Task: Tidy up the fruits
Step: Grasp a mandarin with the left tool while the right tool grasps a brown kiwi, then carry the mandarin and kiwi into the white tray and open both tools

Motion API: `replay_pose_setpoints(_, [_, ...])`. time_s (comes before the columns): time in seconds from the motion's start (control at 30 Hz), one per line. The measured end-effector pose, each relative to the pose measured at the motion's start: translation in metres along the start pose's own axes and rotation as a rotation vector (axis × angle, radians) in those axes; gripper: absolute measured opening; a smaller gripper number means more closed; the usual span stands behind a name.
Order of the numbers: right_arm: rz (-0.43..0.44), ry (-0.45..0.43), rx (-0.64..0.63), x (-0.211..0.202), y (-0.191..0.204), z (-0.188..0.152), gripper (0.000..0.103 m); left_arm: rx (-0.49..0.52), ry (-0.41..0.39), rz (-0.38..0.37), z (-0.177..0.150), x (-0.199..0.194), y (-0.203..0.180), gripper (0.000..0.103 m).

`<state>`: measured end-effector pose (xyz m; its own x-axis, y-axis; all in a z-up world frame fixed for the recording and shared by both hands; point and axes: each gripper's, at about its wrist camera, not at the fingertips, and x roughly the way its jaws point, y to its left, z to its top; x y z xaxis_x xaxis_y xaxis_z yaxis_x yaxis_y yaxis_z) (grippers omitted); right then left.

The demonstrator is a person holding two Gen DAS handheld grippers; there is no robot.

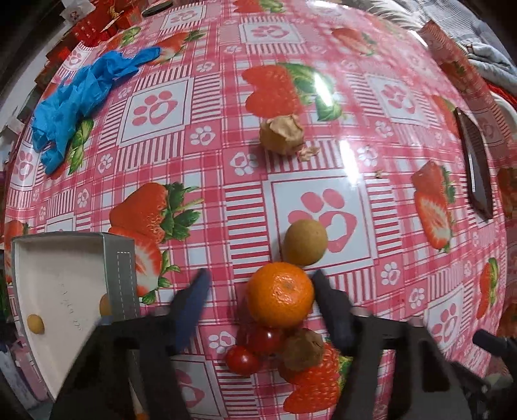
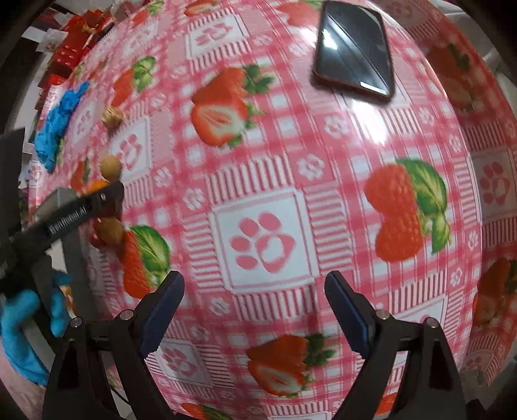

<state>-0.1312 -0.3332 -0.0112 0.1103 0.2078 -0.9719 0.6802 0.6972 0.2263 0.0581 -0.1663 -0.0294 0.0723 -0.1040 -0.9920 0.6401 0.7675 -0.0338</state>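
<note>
An orange mandarin (image 1: 280, 294) lies on the strawberry tablecloth (image 1: 323, 97) between the fingers of my left gripper (image 1: 261, 275), which points straight down. The right finger touches its side; the blurred left finger stands apart from it, so the gripper is open. Around the mandarin lie a round brown-green fruit (image 1: 305, 242), two cherry tomatoes (image 1: 255, 347) and a wrinkled brown fruit (image 1: 302, 349). A husked fruit (image 1: 281, 135) sits farther off. My right gripper (image 2: 255, 284) hangs open over bare cloth, holding nothing.
A white-lined grey box (image 1: 64, 284) at the lower left holds small yellow fruits (image 1: 35, 324). Blue gloves (image 1: 80, 93) lie at the far left, a dark phone (image 2: 353, 51) towards the right edge, red boxes (image 1: 97, 22) beyond. A blue-gloved hand (image 2: 22, 329) shows in the right wrist view.
</note>
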Motion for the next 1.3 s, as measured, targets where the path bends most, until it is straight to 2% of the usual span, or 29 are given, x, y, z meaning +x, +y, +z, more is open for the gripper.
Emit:
replay_pose_setpoints(0.07, [-0.003,-0.009,-0.006,0.000,0.005,0.014,0.091,0.003,-0.014,-0.024,-0.002,-0.005,0.003,0.039])
replay_pose_setpoints(0.3, [0.005,-0.045,-0.012,0.004,0.029,0.046,0.091,-0.040,-0.061,-0.072,-0.014,-0.043,0.021,0.039])
replay_pose_setpoints(0.5, [0.031,-0.050,-0.058,0.025,0.078,0.053,0.091,-0.037,-0.096,-0.092,-0.048,-0.087,0.039,0.039])
replay_pose_setpoints(0.77, [-0.031,-0.087,-0.198,0.055,0.136,0.059,0.089,-0.119,-0.058,-0.059,-0.076,-0.090,0.068,0.039])
replay_pose_setpoints(0.97, [-0.081,-0.134,-0.287,0.063,0.168,0.063,0.077,-0.170,-0.038,-0.043,-0.095,-0.089,0.094,0.039])
replay_pose_setpoints(1.07, [-0.132,-0.158,-0.325,0.066,0.185,0.064,0.054,-0.194,-0.035,-0.040,-0.103,-0.090,0.105,0.039])
replay_pose_setpoints(1.13, [-0.151,-0.168,-0.339,0.067,0.192,0.061,0.028,-0.211,-0.038,-0.041,-0.108,-0.091,0.111,0.039])
replay_pose_setpoints(1.2, [-0.147,-0.176,-0.340,0.067,0.196,0.058,0.028,-0.217,-0.038,-0.040,-0.111,-0.091,0.116,0.039])
replay_pose_setpoints(1.3, [-0.095,-0.189,-0.324,0.061,0.195,0.052,0.028,-0.207,-0.034,-0.028,-0.118,-0.095,0.123,0.039])
